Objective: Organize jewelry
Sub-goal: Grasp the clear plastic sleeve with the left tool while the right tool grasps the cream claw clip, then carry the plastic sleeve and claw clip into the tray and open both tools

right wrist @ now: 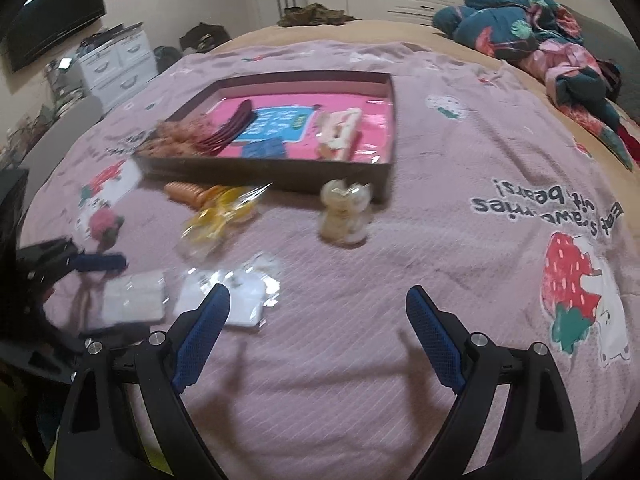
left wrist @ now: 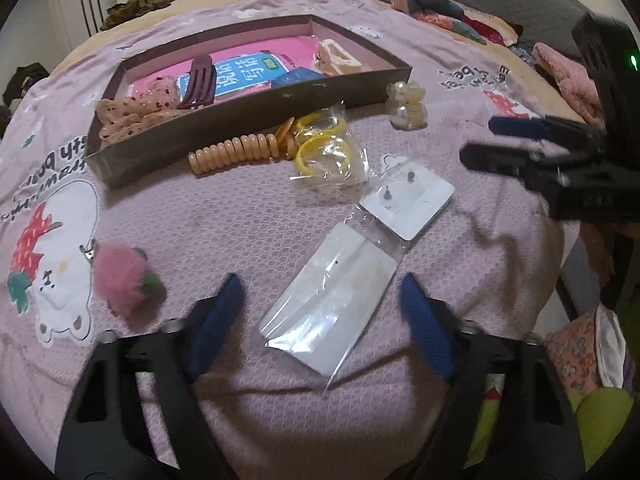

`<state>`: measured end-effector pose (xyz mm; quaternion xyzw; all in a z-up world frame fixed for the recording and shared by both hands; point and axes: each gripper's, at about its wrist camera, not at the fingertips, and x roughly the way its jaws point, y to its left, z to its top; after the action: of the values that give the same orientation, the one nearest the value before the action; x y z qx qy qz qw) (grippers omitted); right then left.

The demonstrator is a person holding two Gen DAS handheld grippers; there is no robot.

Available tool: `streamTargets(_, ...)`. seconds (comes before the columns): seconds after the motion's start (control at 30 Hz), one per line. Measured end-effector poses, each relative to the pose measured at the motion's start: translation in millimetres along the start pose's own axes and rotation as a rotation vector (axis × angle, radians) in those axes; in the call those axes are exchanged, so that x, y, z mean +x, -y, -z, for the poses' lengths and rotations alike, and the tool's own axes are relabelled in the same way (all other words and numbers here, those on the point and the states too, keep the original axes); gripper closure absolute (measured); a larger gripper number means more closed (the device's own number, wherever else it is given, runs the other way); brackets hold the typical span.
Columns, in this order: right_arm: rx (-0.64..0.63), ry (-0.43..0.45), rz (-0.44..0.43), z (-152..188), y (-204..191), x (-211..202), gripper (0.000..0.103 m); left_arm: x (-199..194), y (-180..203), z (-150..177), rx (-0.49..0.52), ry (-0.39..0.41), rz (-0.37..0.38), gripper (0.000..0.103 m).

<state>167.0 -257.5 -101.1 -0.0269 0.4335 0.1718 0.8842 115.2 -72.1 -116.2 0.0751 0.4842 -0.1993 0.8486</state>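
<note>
Lying between the left tongs (left wrist: 322, 308) (spread wide), the clear packet (left wrist: 332, 300).

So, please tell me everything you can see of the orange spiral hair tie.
The orange spiral hair tie is a glossy, plastic-looking coil, stretched out lengthwise on the pink blanket. It lies in front of the brown box, close to its wall. Its right end meets the bag of yellow bands. Neither gripper touches it.
</note>
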Motion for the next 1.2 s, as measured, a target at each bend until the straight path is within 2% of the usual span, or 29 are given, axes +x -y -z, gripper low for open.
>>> streamTargets(0.13,0.018,0.007,0.019,-9.9,8.0,10.9,0.014,5.5,1.3,-2.1,0.003,-0.005,-0.003,0.046)
streamTargets(0.2,0.024,0.010,0.028,-14.5,10.4,15.7,0.014,5.6,1.4,-3.4,0.003,-0.001,-0.016,0.060)
streamTargets(0.37,0.061,0.007,0.020,-28.3,16.5,33.0,0.017,5.8,-5.5,-8.9,-0.037,0.003,-0.007,0.067)
streamTargets(0.5,0.087,-0.010,0.012,-37.4,17.7,47.7,0.028,4.0,-9.1,-11.8,-0.060,0.012,-0.005,0.069)
streamTargets(0.77,0.124,-0.030,0.021,-46.4,22.6,67.8,0.062,-5.5,-22.4,-17.9,-0.118,0.045,0.007,0.069)
streamTargets(1.2,0.100,-0.009,-0.014,-34.4,23.1,47.7,0.063,-29.1,-39.2,-24.6,-0.174,0.101,0.000,0.069)
